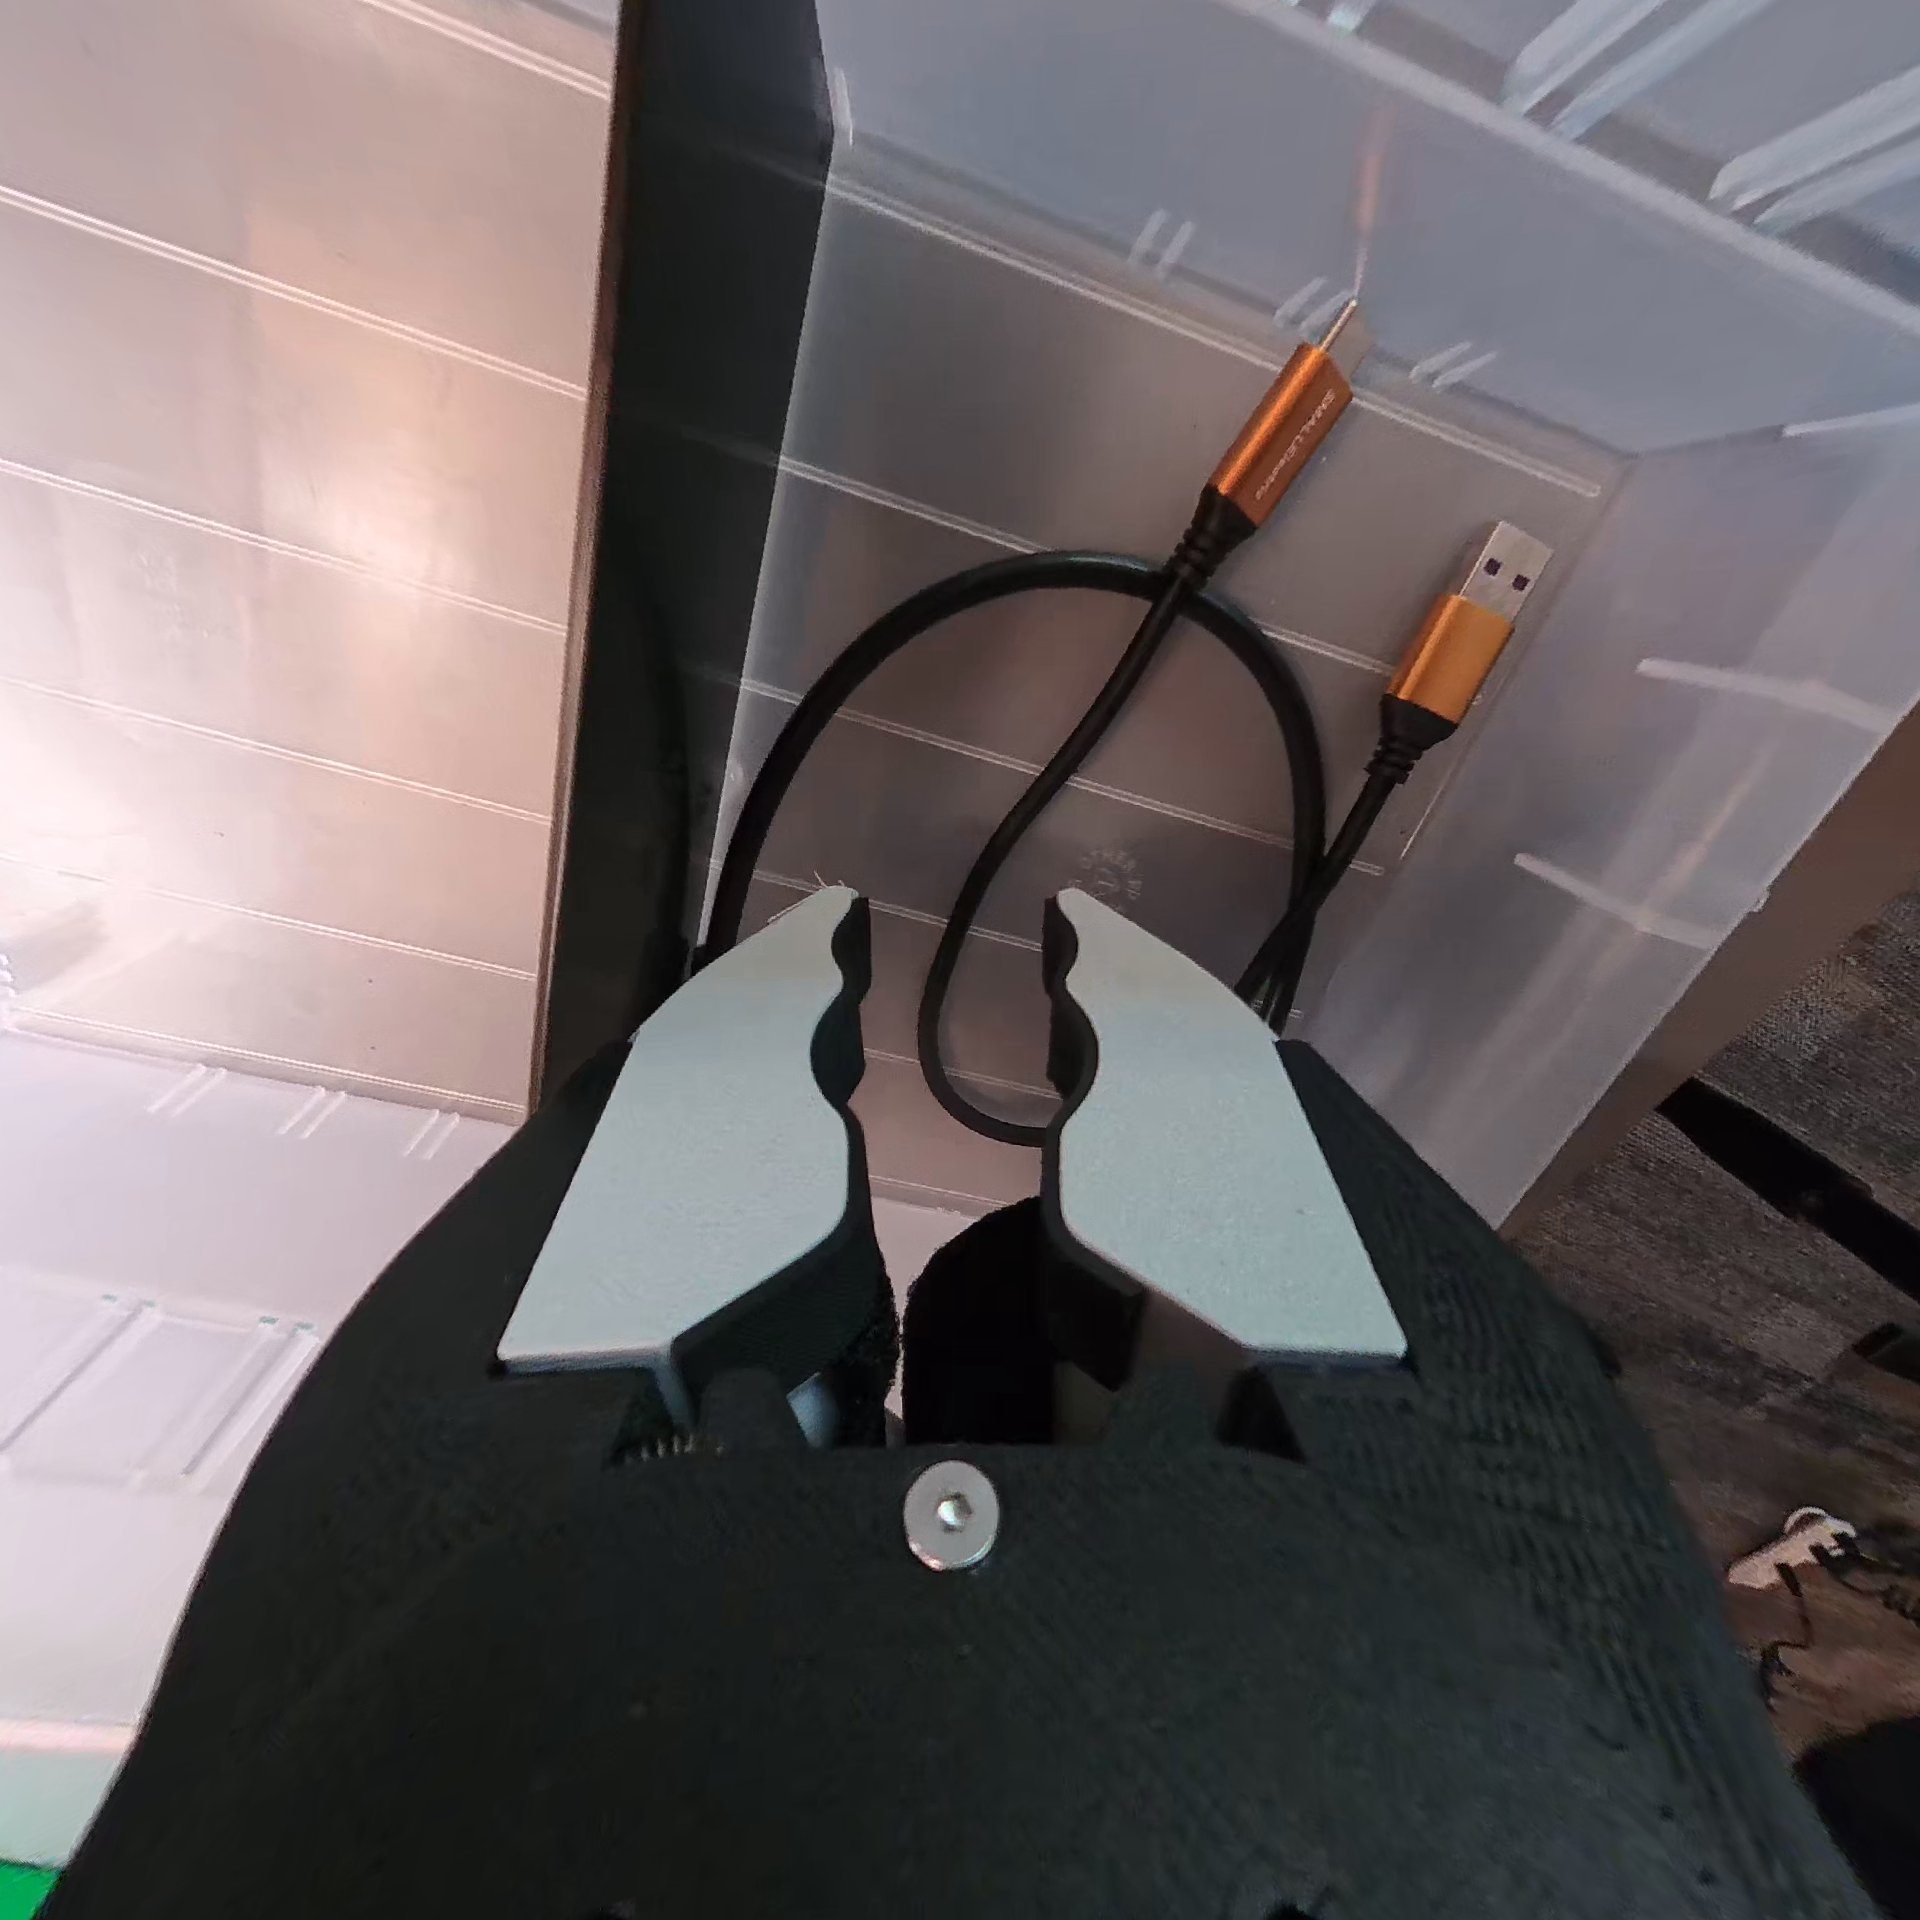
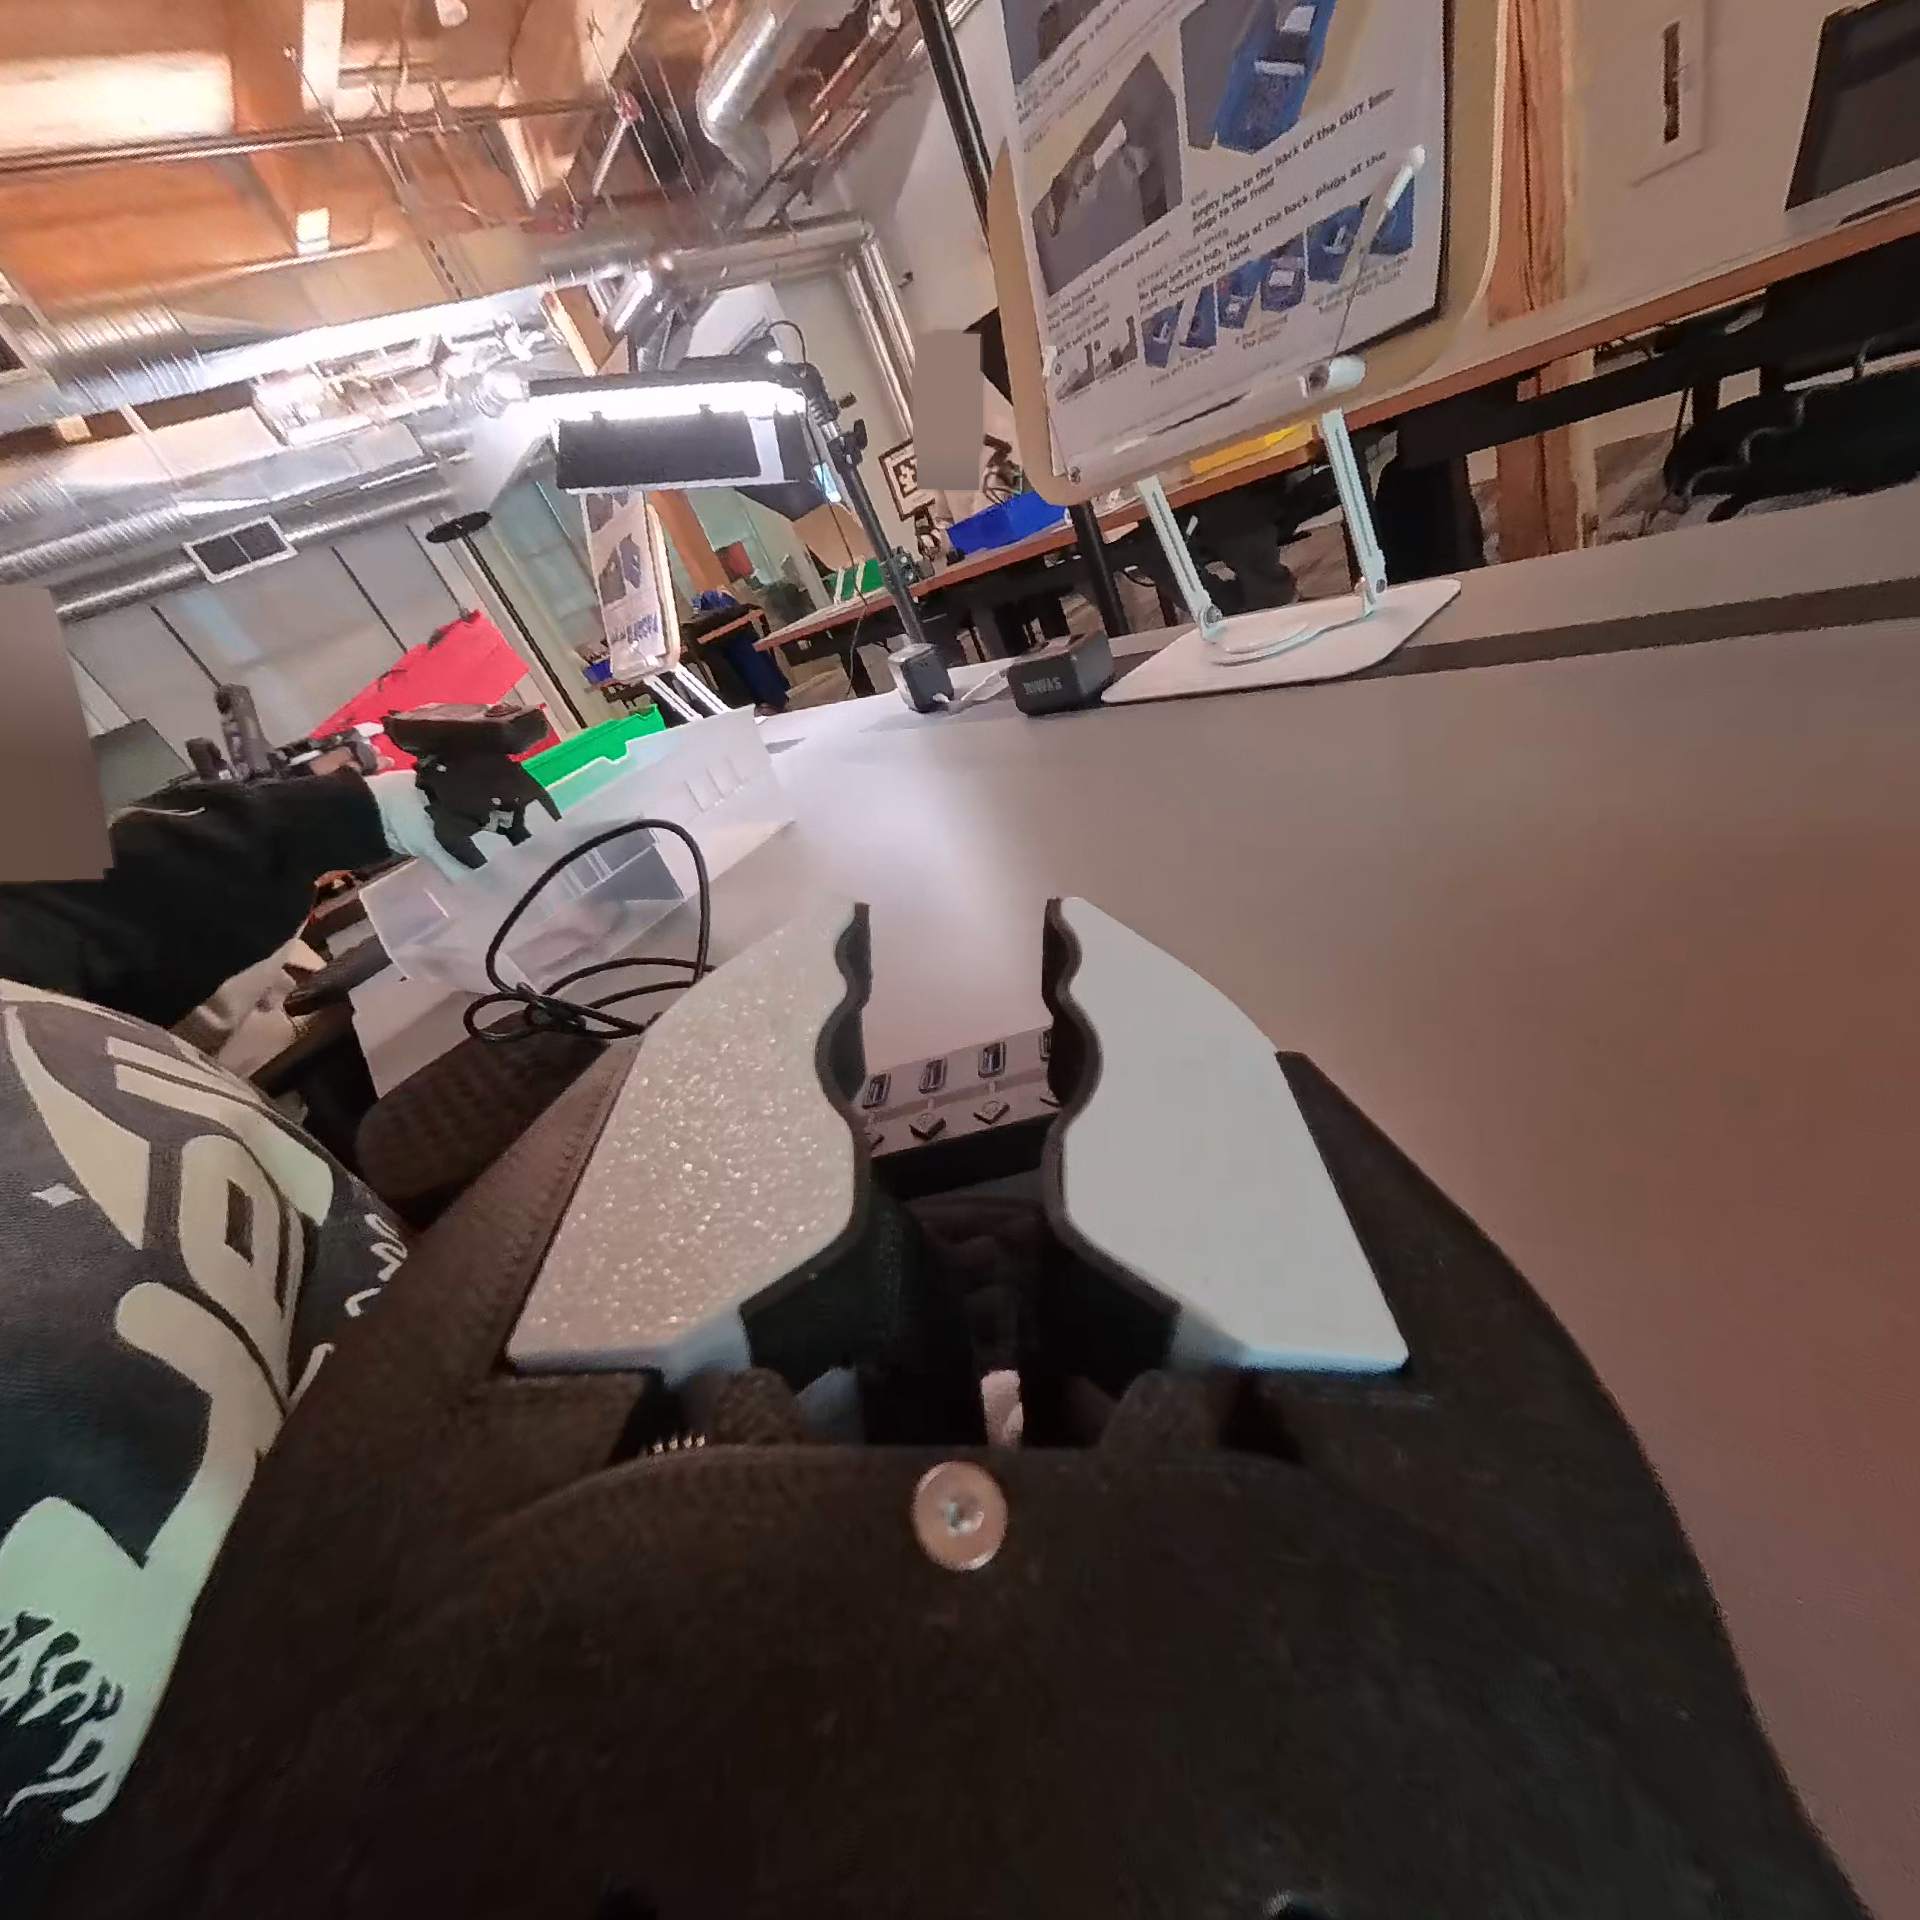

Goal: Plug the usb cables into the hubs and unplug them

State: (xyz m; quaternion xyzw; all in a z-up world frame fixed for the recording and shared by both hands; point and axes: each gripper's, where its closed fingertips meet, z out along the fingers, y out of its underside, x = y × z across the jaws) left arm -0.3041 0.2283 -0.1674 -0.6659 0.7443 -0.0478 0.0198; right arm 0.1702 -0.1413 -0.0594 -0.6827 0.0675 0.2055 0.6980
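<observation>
Left wrist view looks down into a clear plastic bin (image 1: 1143, 436), where a black USB cable (image 1: 1039, 810) lies loosely looped on the bin floor with both of its orange-sleeved plugs free. The left gripper (image 1: 954, 914) hangs above it with its jaws parted and nothing between them; a bend of the cable passes under the gap but is not pinched. From the fingertips, the slim USB-C plug (image 1: 1280, 436) lies toward one o'clock, its long axis running from about seven up to one, metal tip pointing away. The wider USB-A plug (image 1: 1455, 649) lies toward two o'clock, nearly parallel to the first and a little nearer the bin's right wall. Either plug would probably be reached by a forward move to the right, with the jaws closing across the sleeve and not along it. In the right wrist view, the right gripper (image 2: 954, 914) sits low over the grey table (image 2: 1455, 883) with a USB hub (image 2: 961, 1091) between its fingers; its row of ports faces twelve o'clock. The jaws are parted as wide as the left pair, and whether they press on the hub cannot be told. From here the bin (image 2: 582, 894) and the other gripper lie at about ten o'clock, so the left gripper is plainly the nearer one to the cable, and the right one to the hub.
</observation>
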